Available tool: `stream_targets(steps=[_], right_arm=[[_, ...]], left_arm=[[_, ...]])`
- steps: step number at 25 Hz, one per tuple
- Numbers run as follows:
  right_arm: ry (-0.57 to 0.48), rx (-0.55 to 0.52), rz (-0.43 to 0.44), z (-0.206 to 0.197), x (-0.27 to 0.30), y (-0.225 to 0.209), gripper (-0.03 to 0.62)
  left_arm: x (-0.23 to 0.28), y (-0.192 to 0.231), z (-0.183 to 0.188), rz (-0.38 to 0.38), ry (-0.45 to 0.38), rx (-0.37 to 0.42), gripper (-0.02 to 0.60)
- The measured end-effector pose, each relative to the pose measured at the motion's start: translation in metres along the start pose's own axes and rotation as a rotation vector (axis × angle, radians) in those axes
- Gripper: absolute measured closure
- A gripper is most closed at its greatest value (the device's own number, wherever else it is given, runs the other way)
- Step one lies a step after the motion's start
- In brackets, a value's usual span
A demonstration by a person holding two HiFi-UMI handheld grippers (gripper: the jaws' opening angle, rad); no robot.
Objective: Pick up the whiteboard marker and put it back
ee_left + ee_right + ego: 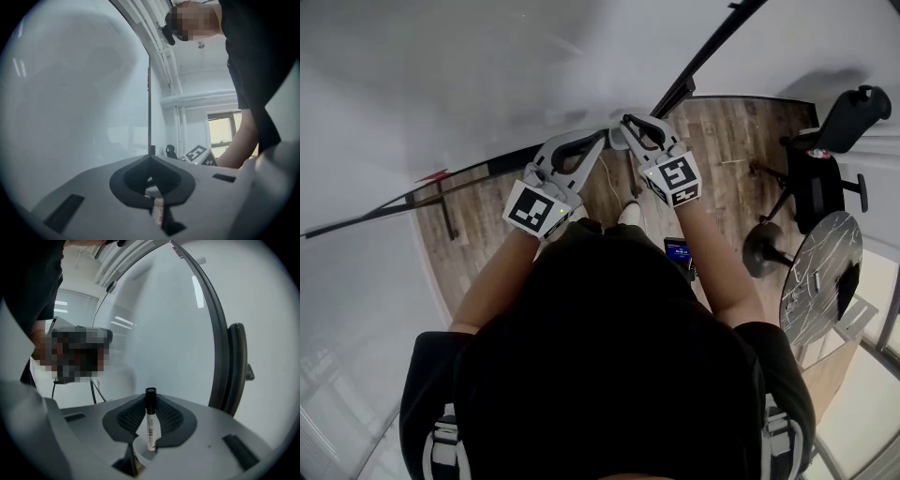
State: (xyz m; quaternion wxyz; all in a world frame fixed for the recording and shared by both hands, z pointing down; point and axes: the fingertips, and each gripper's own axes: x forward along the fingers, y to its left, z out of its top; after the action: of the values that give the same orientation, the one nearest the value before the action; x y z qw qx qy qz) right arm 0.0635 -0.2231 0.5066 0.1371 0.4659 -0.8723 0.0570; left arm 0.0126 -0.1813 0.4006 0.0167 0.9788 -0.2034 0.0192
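The whiteboard marker (150, 420), white with a black cap, stands upright between the dark pads of my right gripper (151, 398), which is shut on it. The cap pokes out above the fingertips. It faces the whiteboard (164, 324), close to its dark frame edge (220, 357). In the head view both grippers are held side by side in front of the board, the right gripper (630, 122) just right of the left gripper (602, 141). My left gripper (151, 160) points level at the board with its pads together and nothing held.
A whiteboard stand foot (442, 211) rests on the wooden floor (722, 141). A black office chair (825, 159) and a round table (820, 281) stand at the right. A small device with a blue screen (678, 249) shows near the person's waist.
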Motion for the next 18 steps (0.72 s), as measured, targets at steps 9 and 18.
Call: stream_targets(steps=[9, 18], right_arm=[[0.074, 0.005, 0.014, -0.045, 0.016, -0.002, 0.531], [0.142, -0.015, 0.018, -0.067, 0.025, -0.001, 0.531]], left_arm=[[-0.004, 0.001, -0.006, 0.005, 0.007, -0.001, 0.578], [-0.008, 0.002, -0.007, 0.012, 0.013, -0.006, 0.578]])
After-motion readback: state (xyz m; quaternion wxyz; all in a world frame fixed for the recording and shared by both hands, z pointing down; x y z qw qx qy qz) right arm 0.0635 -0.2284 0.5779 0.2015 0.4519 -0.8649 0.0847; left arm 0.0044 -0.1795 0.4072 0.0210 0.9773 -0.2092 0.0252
